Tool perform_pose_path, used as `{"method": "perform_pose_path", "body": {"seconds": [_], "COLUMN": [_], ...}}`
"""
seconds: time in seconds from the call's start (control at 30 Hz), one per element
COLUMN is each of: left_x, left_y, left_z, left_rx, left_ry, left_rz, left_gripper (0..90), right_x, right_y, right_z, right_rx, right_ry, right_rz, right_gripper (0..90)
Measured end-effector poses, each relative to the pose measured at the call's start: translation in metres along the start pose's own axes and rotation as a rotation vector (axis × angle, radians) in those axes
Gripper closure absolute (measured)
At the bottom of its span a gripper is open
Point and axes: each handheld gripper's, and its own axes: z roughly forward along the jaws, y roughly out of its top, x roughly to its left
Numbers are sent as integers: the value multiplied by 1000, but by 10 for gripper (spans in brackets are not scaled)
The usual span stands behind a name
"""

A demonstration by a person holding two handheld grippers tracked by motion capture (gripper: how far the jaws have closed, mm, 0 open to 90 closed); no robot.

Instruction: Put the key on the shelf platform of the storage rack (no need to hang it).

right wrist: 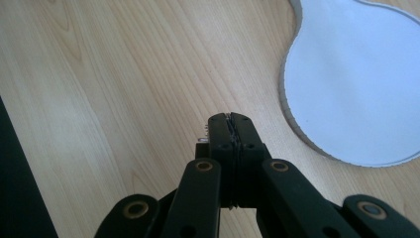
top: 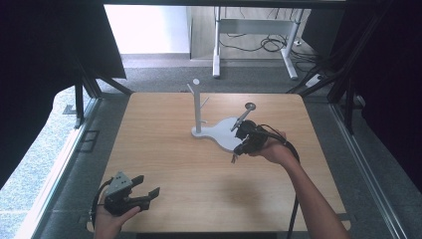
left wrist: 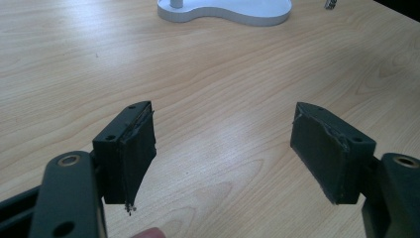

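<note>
Here the right gripper (top: 238, 153) — jaws pressed together on a small metal piece, too small to identify — hangs just beside the white flat-based stand (top: 221, 133); the left gripper (top: 147, 191), spread wide, sits well apart.

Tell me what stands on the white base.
An upright pegged post stands on the white base; a disc-topped rod leans beside it, its foot unclear beside the right gripper.
</note>
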Motion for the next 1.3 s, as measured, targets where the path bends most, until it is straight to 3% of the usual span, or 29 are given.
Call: {"method": "perform_pose_path", "body": {"seconds": [0.47,0.63,1.3], "left_x": [1,1,4], "left_y": [0,-1,-1], "left_z": [0,1,0], "left_rx": [-1,3,0], "left_ry": [0,-2,1], "left_rz": [-3,-2,-14], "left_gripper": [256,257,257], "right_x": [-16,-20,-40], "right_y": [9,14,31], "right_z": [1,3,10], "right_rx": [6,17,39], "right_ry": [-6,-3,14], "right_rz": [29,15,39], "right_gripper": [893,892,893]}}
